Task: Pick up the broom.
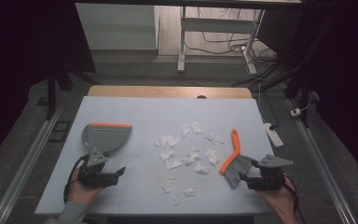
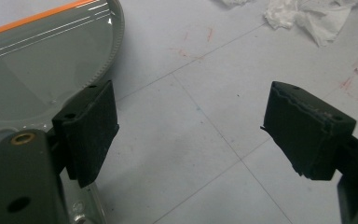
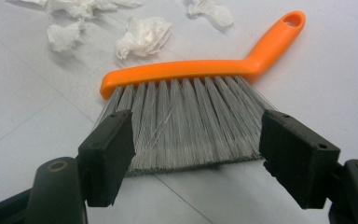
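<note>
One dustpan (image 1: 106, 136), grey with orange edge. One brush (image 1: 233, 158), orange handle, grey bristles. Crumpled white paper scraps (image 1: 193, 156): about fifteen, scattered mid-table (some overlap, so the exact count is unsure). Two handheld grippers: left gripper (image 1: 119, 171) and right gripper (image 1: 243, 179). One table (image 1: 135, 107).

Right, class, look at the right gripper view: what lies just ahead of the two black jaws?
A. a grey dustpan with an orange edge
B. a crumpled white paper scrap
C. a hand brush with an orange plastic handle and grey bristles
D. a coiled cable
C: the orange-handled hand brush lies flat on the table, its grey bristles toward the open right gripper, untouched.
</note>
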The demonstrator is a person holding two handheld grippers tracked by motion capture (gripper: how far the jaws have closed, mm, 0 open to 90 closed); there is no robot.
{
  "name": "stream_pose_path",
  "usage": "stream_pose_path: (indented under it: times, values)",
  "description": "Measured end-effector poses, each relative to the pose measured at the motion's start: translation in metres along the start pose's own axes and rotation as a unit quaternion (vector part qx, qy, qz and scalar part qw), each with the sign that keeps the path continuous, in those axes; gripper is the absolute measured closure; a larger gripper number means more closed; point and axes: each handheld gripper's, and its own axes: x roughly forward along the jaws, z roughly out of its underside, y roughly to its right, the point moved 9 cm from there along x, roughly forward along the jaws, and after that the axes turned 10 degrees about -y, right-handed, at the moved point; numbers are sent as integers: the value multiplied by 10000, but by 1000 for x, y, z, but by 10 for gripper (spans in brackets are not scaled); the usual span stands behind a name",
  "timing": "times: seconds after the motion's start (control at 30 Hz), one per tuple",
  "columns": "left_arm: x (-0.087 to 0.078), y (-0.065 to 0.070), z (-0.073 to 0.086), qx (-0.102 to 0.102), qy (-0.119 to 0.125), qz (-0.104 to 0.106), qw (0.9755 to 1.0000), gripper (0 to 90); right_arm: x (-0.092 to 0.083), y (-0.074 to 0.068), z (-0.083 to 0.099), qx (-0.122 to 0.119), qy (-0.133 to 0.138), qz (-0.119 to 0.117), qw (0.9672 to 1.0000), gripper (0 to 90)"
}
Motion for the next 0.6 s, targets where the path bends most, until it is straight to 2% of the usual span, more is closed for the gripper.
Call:
stream_pose_path:
  times: [0.2,0.33,0.37,0.5,0.53,0.6]
  values:
    - [-3,1,-2,22,55,-86,9999,185,-4,-4,0,52,-40,12,10000,253]
    - [0,2,-3,92,47,-50,9999,185,-6,-6,-3,72,-98,71,9999,253]
    - [2,3,-4,112,26,-19,9999,185,-6,-6,-5,158,-108,101,9998,257]
    - [6,4,-7,177,1,52,9998,185,-7,0,-15,210,-306,313,9988,259]
    - [7,5,-7,176,2,50,9998,185,-7,0,-15,210,-306,313,9988,259]
    - [7,6,-9,196,6,60,9998,185,-11,5,-29,376,-439,263,9980,261]
